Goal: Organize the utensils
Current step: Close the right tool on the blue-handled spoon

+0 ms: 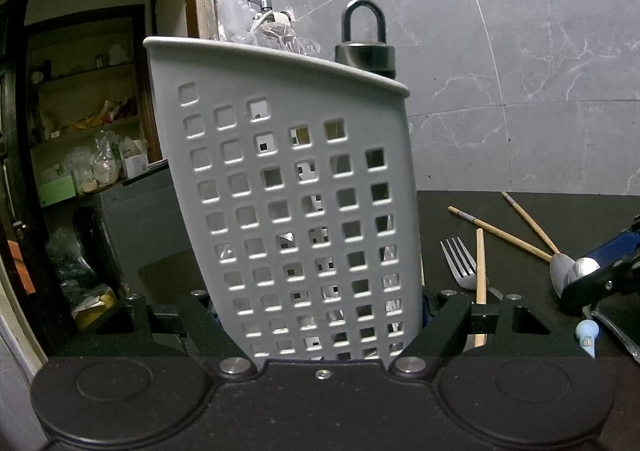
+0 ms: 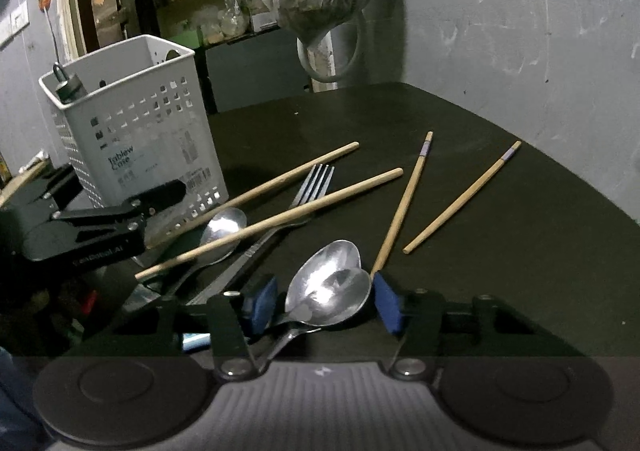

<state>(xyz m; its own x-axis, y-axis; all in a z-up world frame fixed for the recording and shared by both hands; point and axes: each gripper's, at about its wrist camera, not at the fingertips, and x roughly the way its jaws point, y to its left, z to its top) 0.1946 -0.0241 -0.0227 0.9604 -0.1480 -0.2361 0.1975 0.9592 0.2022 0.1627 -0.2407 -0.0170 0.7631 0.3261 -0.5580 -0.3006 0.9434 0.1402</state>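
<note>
The left gripper (image 1: 320, 315) has its fingers clamped on the white utensil caddy (image 1: 280, 191). Only the right wrist view shows the right gripper (image 2: 324, 305) with fingers apart around two stacked spoons (image 2: 328, 285) on the counter (image 2: 500, 251), among chopsticks (image 2: 464, 197).

Black hand-held gripper (image 2: 325, 305) with blue pads (image 2: 387, 303) and silver screws.

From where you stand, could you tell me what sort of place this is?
Probably a home kitchen or pantry corner: a white perforated cutlery caddy stands on a dark table strewn with spoons, a fork and chopsticks, with cluttered storage shelves beyond the doorway.
</note>
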